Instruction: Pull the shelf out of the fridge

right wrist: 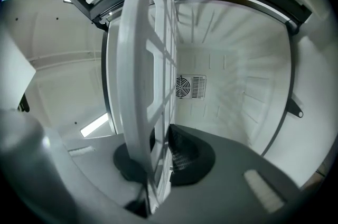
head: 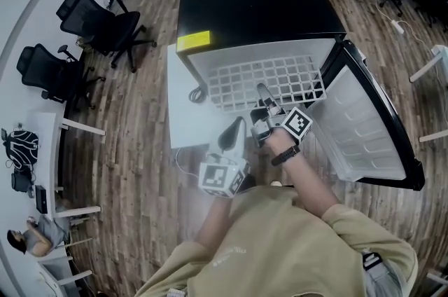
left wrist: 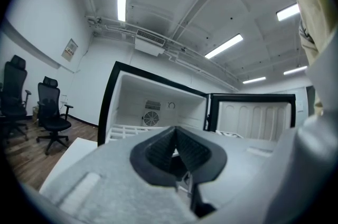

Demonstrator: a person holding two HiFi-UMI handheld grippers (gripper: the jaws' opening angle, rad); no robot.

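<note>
- Pinched at its front rim by right gripper (right wrist: 158, 146): white plastic lattice shelf (head: 280, 78), seemingly partly out of open black fridge (head: 259, 1).
- Left gripper (left wrist: 175, 138) closed, empty, nearby.
- Likely light, stiff, slippery; best pulled level.

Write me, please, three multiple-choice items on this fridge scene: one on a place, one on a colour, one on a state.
1. In the head view, the open door of the fridge stands at the picture's:
A. left
B. right
C. top

2. The label on the fridge is:
A. red
B. blue
C. yellow

3. The right gripper is:
A. open and empty
B. shut on the shelf
C. shut on a cable

Answers:
1. B, the door swings out at the right of the opening.
2. C, a yellow strip sits at the corner of the black top.
3. B, its jaws clamp the edge of the white grid.
</note>
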